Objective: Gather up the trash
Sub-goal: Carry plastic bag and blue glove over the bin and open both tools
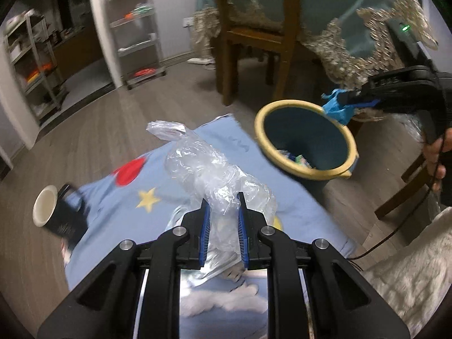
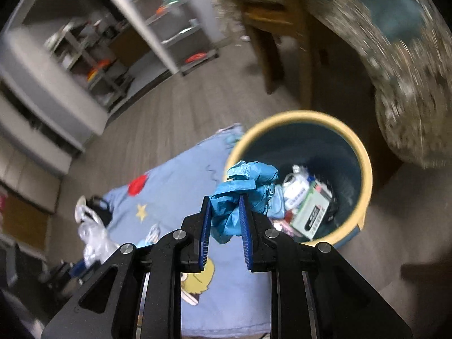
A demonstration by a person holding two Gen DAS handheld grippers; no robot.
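My left gripper (image 1: 223, 202) is shut on a crumpled clear plastic bag (image 1: 209, 166) and holds it above the blue cartoon mat (image 1: 158, 180). My right gripper (image 2: 224, 203) is shut on a crumpled blue glove (image 2: 243, 189) and holds it over the near rim of the dark bin with a yellow rim (image 2: 364, 169). The bin also shows in the left wrist view (image 1: 282, 107), with the right gripper (image 1: 350, 101) and the blue glove (image 1: 336, 107) at its far right rim. Trash, including a green and white carton (image 2: 310, 212), lies inside the bin.
A black paper cup (image 1: 53, 212) lies on its side at the mat's left edge. A wooden chair (image 1: 254, 36) and a table with a fringed teal cloth (image 1: 367, 42) stand behind the bin. Shelving racks (image 1: 135, 28) line the far wall. A white furry fabric (image 1: 418, 271) lies at the right.
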